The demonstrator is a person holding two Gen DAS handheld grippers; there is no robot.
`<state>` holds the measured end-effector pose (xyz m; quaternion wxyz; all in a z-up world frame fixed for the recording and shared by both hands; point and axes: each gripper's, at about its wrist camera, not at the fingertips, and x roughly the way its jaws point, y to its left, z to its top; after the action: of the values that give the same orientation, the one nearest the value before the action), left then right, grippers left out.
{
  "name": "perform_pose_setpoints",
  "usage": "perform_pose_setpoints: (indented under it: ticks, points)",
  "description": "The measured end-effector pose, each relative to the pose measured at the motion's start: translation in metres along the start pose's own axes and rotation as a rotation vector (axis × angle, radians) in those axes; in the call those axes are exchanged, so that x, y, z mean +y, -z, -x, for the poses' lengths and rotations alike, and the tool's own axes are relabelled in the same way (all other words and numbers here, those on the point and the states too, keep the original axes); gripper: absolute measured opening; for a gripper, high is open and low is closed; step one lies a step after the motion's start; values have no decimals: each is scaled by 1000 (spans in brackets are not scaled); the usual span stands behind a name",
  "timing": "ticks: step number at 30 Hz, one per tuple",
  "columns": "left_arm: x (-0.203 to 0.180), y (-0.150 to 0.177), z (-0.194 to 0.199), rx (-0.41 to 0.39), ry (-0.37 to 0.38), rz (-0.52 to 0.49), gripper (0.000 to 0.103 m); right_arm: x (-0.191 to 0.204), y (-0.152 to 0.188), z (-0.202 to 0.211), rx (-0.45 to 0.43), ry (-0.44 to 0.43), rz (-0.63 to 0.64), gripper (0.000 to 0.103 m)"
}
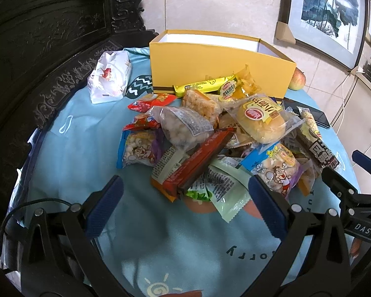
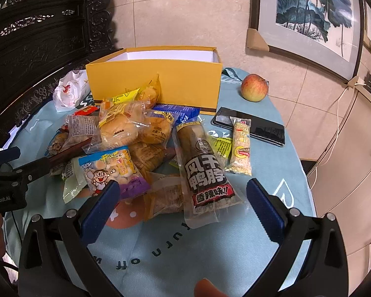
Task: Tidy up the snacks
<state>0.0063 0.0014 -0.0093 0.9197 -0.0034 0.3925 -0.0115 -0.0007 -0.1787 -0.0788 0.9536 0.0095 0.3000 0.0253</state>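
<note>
A crumpled white plastic bag with a red mark point(image 1: 110, 75) lies at ten o'clock on the round bench under its pale blue printed cloth point(image 1: 69, 148), just beside the left end of the open yellow cardboard box point(image 1: 210, 69), which stands at twelve o'clock with its white inside showing. In front of the box, at the centre of the bench, the wrapped snacks form a loose heap point(image 1: 210, 143): a long red-brown bar wrapper point(image 1: 200, 156) slants across it, a clear-wrapped round bun point(image 1: 259, 123) rests near the top, and a blue packet with a cartoon child point(image 2: 113, 170) lies on the near edge. At the heap's right side a long clear pouch with bold black characters point(image 2: 205, 170) points toward six o'clock, and just beside it lies a slim puffed-grain bar in clear wrap point(image 2: 241, 146), its far end on a black phone point(image 2: 252, 126). A red-yellow apple point(image 2: 254, 87) sits at two o'clock, apart from the box.

The left gripper point(image 1: 185, 205) hovers at the heap's near edge, jaws spread wide and empty. The right gripper point(image 2: 183, 208) hovers over the pouch's near end, jaws likewise spread and empty.
</note>
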Motion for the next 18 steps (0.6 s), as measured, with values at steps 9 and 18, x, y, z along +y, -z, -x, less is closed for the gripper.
perform_pose_setpoints:
  ticks: [9, 18]
  points:
    - [1, 1, 0, 7, 1, 5, 101, 2, 1, 1, 4, -3, 5, 102]
    - [2, 1, 2, 8, 8, 14, 101, 5, 0, 2, 4, -5, 12, 102]
